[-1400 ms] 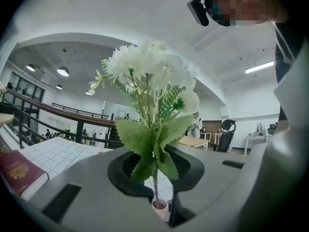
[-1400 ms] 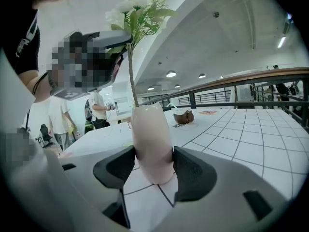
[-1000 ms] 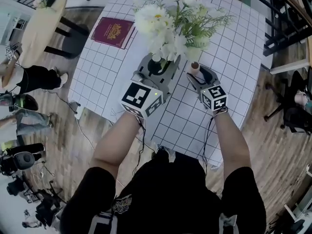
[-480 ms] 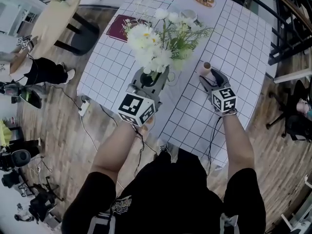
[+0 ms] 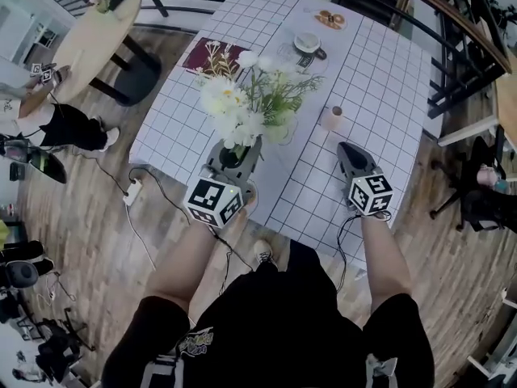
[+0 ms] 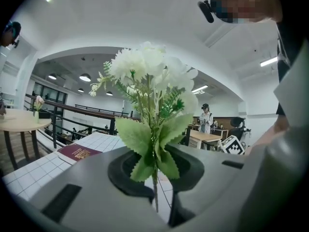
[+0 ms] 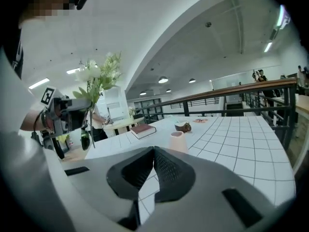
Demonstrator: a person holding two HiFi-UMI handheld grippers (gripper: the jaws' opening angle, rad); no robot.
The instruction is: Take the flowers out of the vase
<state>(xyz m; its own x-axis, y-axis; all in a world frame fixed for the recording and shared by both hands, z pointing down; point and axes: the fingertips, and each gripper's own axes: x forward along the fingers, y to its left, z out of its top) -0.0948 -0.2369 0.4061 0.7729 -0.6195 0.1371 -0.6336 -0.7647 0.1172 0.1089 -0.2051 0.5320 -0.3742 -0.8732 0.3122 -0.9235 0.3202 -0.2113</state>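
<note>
**Head view and both gripper views.** A bunch of white artificial flowers (image 5: 242, 107), round-headed and mixed with broad green leaves and feathery fern sprigs, is being held upright, out of its container. It is being gripped by the left gripper (image 5: 234, 153), whose jaws are being pressed onto the thin green stems. The blooms are being shown at twelve o'clock of that gripper, above the white grid-lined table (image 5: 380, 87). The small pale pink vase (image 5: 332, 118) is being shown upright and empty on the table, at three o'clock of the bunch and apart from it. The jaws of the right gripper (image 5: 343, 147), at six o'clock of the vase, have just been closing and are being shown together, with nothing between them.
</note>
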